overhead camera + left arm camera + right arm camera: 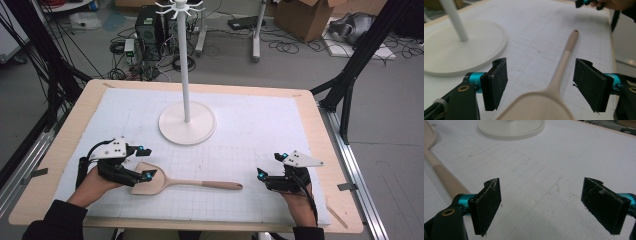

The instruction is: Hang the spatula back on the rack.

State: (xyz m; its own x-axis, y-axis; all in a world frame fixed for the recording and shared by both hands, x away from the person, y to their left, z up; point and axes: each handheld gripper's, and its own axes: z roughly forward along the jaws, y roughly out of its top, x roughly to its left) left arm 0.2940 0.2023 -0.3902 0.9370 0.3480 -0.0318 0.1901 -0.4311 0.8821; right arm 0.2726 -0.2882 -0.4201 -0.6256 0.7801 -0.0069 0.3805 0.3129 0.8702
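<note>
Left gripper view: left tool (540, 85) gapes around the spatula (554, 82), gripping nothing; closing off-centre could skid it.

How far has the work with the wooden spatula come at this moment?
Nothing looks finished: the wooden spatula lies flat on the white mat. In hand: the left hand-held gripper straddles its blade, pads not touching. Left: gripping and lifting it. The right hand-held gripper is open beside the handle.
</note>
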